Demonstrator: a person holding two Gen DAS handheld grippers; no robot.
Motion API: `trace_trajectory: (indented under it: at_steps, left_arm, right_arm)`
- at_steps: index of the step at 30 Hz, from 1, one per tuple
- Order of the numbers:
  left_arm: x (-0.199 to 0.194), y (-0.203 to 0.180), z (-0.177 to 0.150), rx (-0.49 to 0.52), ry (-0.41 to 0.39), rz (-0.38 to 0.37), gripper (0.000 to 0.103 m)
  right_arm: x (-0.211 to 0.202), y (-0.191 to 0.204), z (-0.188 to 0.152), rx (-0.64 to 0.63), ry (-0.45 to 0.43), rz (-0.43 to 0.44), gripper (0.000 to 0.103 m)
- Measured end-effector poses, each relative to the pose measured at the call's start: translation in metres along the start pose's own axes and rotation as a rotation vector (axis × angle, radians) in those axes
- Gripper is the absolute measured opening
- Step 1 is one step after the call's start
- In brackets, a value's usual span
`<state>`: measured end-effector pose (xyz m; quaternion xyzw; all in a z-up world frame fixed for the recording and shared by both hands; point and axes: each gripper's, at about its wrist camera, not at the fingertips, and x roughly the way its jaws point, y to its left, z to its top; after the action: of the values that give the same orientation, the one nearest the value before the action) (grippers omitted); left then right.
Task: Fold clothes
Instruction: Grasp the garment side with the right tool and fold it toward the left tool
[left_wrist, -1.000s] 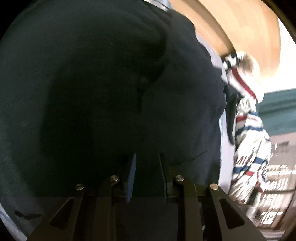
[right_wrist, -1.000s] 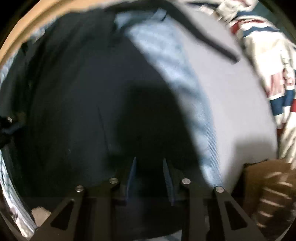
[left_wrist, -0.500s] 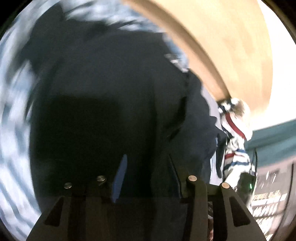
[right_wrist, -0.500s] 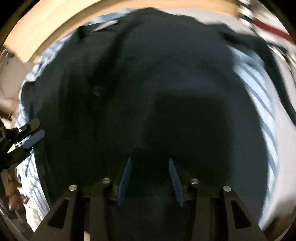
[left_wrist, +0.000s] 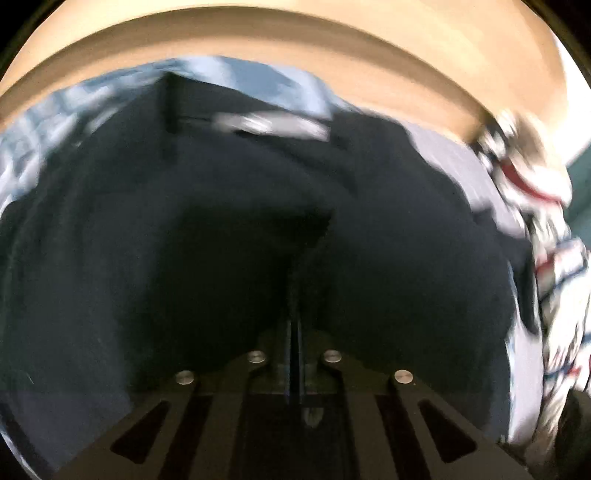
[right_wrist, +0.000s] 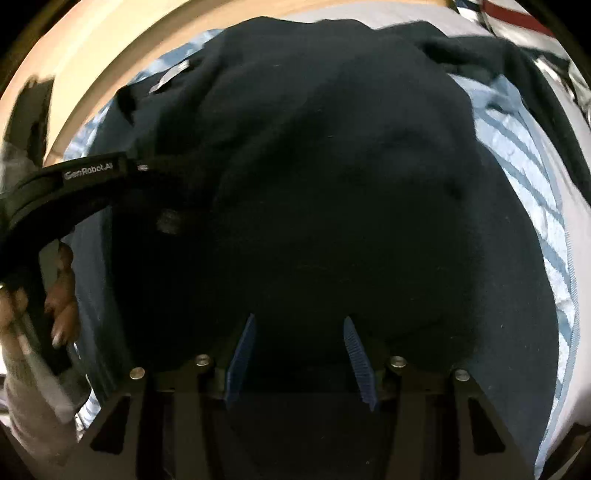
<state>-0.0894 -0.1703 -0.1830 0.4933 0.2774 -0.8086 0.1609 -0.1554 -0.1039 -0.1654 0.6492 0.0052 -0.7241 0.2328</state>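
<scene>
A dark navy garment (left_wrist: 184, 258) lies spread on a blue-striped sheet (left_wrist: 258, 77) and fills both views. My left gripper (left_wrist: 295, 291) is shut, and a ridge of the dark cloth runs up from between its pads. In the right wrist view the same garment (right_wrist: 332, 166) lies under my right gripper (right_wrist: 299, 321). The right jaws are opening above the cloth, with nothing pinched between the blue pads (right_wrist: 242, 354). The left gripper (right_wrist: 142, 167) also shows there, its tip at the garment's left edge. A white neck label (left_wrist: 269, 123) sits at the far edge.
A wooden bed frame (left_wrist: 295, 44) curves along the far side. A red, white and blue patterned garment (left_wrist: 554, 266) is heaped to the right. A person's hand (right_wrist: 61, 295) grips the left tool. The striped sheet (right_wrist: 532, 206) shows right of the dark garment.
The left jaws widened, then closed on a fold of the dark cloth after sweeping across the garment. The right jaws have spread wider and the right view has shifted over the garment's middle.
</scene>
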Motion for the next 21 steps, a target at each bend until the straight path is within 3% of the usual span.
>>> trace_trajectory:
  at_steps: [2,7,11,12,13,15,18,21]
  left_arm:
    - [0.004,0.021,0.013,-0.083,0.016,-0.042,0.003]
    - [0.0,0.026,0.033,-0.081,-0.028,-0.011,0.003]
    - [-0.015,0.055,0.041,-0.244,-0.02,-0.17,0.006]
    - [-0.022,0.064,0.041,-0.288,-0.029,-0.2,0.017]
    - [-0.03,0.074,0.04,-0.323,-0.047,-0.209,0.037]
    - [-0.043,0.088,0.035,-0.355,-0.088,-0.203,0.064]
    - [-0.052,0.101,0.03,-0.364,-0.108,-0.19,0.064]
    - [-0.052,0.105,0.026,-0.362,-0.084,-0.2,0.064]
  right_arm:
    - [-0.003,0.0,0.006,-0.013,-0.001,0.035,0.056]
    - [0.004,0.007,0.024,-0.104,-0.016,0.193,0.056]
    - [0.007,0.036,0.026,-0.209,-0.012,0.273,0.051]
    - [0.009,0.04,0.028,-0.235,-0.011,0.289,0.05]
    - [0.011,0.045,0.03,-0.263,-0.013,0.305,0.05]
    - [0.017,0.05,0.04,-0.306,-0.026,0.322,0.047]
    - [0.042,0.048,0.045,-0.359,0.009,0.294,0.045]
    - [0.05,0.045,0.037,-0.431,0.021,0.251,0.028]
